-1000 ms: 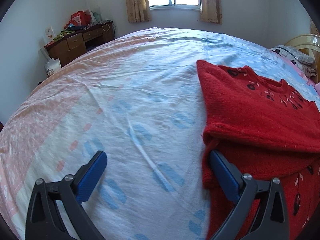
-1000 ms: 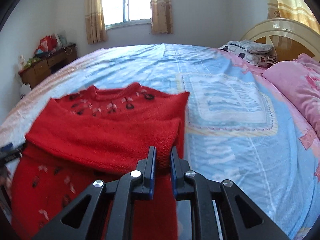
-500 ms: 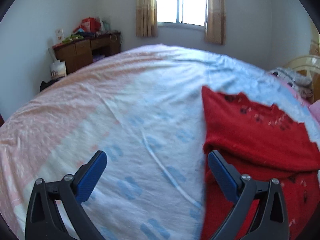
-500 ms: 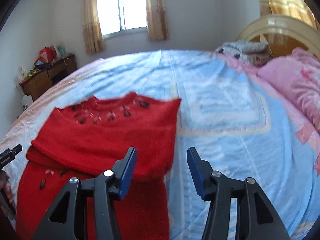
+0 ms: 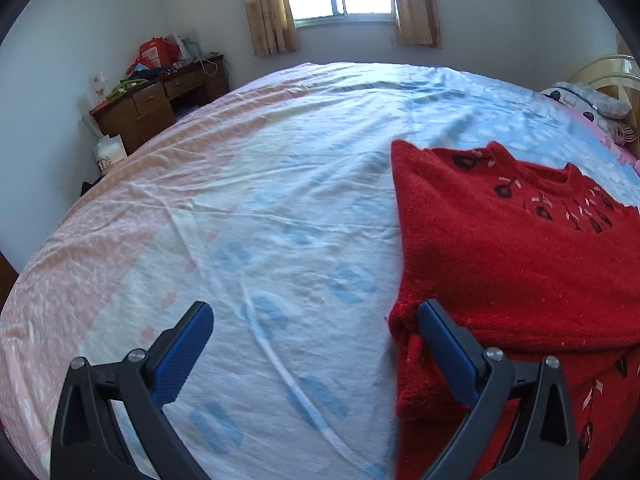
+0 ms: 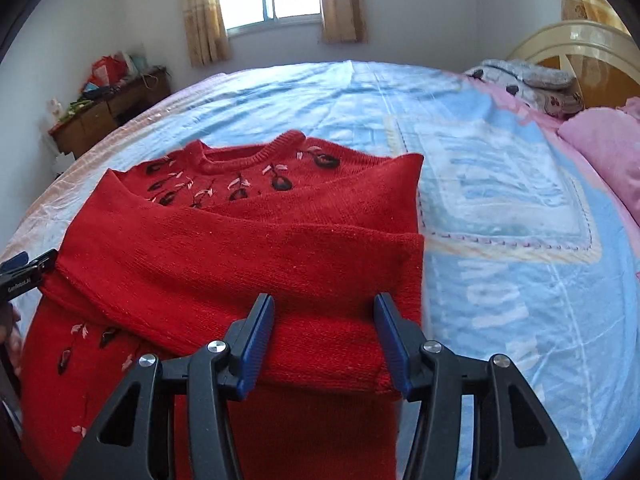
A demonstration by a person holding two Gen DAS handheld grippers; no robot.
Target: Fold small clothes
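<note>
A red knit sweater (image 6: 240, 248) with dark embroidered cherries lies flat on the bed, its sleeves folded across the chest. It also shows in the left wrist view (image 5: 520, 248) at the right. My right gripper (image 6: 324, 320) is open and empty, its jaws just above the folded sleeve's cuff end at the sweater's right side. My left gripper (image 5: 316, 332) is wide open and empty at the sweater's left edge, with its right finger (image 5: 444, 344) over the red fabric. The left gripper's tip shows at the far left of the right wrist view (image 6: 24, 268).
The bed sheet (image 5: 248, 208) is pink, white and blue. A pink pillow (image 6: 608, 160) and grey folded bedding (image 6: 528, 80) lie by the headboard at right. A wooden desk (image 5: 156, 100) with clutter stands at the back left below the window.
My right gripper has opened and let go of the folded sleeve, which now rests on the sweater. Both grippers lifted and then came back down close to the sweater.
</note>
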